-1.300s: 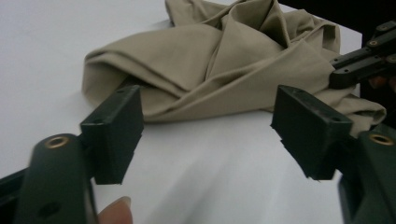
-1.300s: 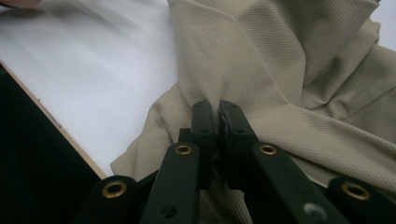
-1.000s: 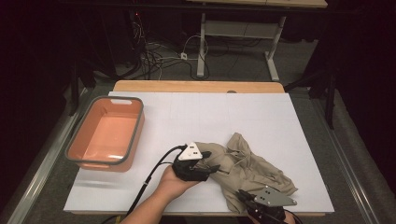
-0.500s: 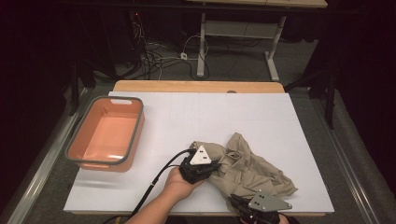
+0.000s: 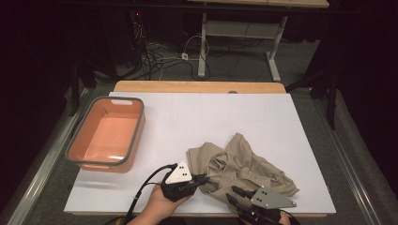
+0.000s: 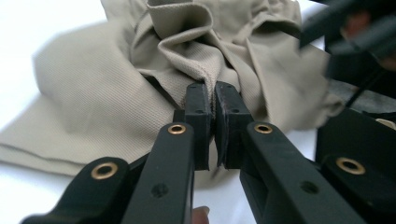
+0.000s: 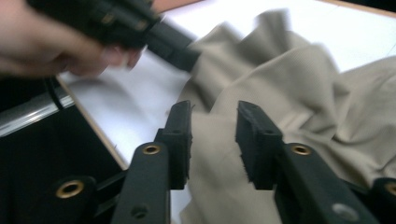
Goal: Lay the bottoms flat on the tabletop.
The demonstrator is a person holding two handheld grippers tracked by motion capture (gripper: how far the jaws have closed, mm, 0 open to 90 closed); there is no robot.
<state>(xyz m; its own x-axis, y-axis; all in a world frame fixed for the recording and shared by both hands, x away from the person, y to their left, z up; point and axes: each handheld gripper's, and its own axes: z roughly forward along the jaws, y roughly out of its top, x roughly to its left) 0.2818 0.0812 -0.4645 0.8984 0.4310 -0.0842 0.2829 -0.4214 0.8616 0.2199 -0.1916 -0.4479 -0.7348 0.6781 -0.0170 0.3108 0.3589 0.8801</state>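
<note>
**A:** Where does the crumpled beige cotton garment [image 5: 239,168] lie?

**B:** On the white table sheet [image 5: 211,117], to the right of the salmon-coloured rectangular plastic tub with the grey rim [image 5: 107,136] and well apart from it. It sits nearer the person's edge of the sheet than the tub's far end does, bunched into folds, with one flat flap spread toward the tub.

**A:** And the left gripper [image 5: 205,178]?

**B:** It is at the garment's tub-side edge, held in the person's hand [image 5: 159,206]. In the left gripper view its two black jaws stand pressed nearly together, and a ridge of the beige cloth [image 6: 205,60] is pinched between the pads [image 6: 198,107]. So it is clenched on the garment.

**A:** The right one?

**B:** The right gripper [image 5: 232,194] comes in at the near edge of the garment, on the side away from the tub, with its grey three-cornered plate [image 5: 272,199] on top. In the right gripper view its jaws stand parted and have just been opening; cloth [image 7: 280,79] lies between and beyond them, but the pads [image 7: 180,126] do not press on it. Released, then.

**A:** Are the two close?

**B:** Near each other, both at the garment's near side; the left one shows blurred in the right gripper view, at the fabric's edge.
</note>
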